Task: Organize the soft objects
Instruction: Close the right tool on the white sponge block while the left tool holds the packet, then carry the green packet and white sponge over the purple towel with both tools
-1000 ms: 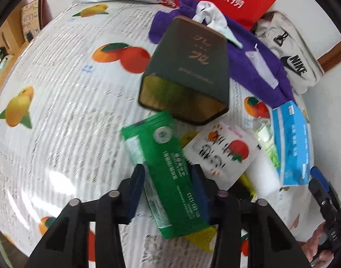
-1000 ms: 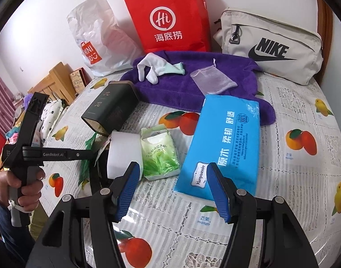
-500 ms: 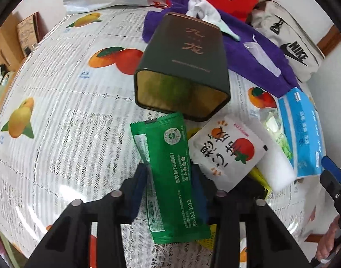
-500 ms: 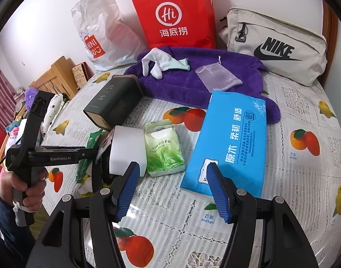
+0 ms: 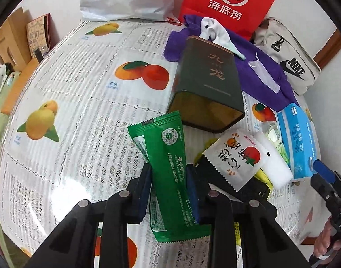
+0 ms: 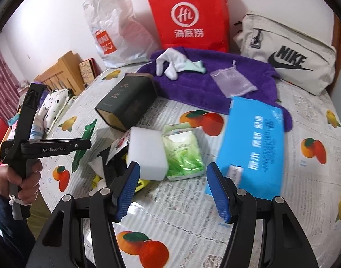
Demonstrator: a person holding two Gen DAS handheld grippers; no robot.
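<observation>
Since the jaws have just been closing: the left gripper [image 5: 169, 178] now pinches the green sachet [image 5: 168, 167] across its middle, both pads pressed to its sides
Green sachet: it stands just in front of the open mouth of the dark tin [image 5: 207, 89], its top end lifted toward that mouth, its lower end hanging below the pads; a mid-length grip likely keeps the floppy pack from folding
Dark tin: it lies on its side on the fruit-print tablecloth [image 5: 81, 102], mouth facing the gripper, which suits sliding soft packs in; that reading is a judgement
White sachet [image 5: 236, 158]: just to the right of the tin's mouth, resting partly on the white sponge block [image 6: 147, 154]
Right gripper [image 6: 172, 192]: jaws stand well apart with nothing between them, hovering in front of the tin's right-hand neighbours, probably waiting its turn
Green tissue pack [image 6: 183, 151]: to the right of the tin, touching the sponge block
Blue tissue pack [image 6: 253, 145]: further right of the tin, flat on the cloth
Purple towel [image 6: 199, 87]: behind the tin, carrying a white sock [image 6: 170, 63] and a mesh pouch [image 6: 233, 82]
Step in hand: carrying the green sachet toward the tin, judged from the grip
</observation>
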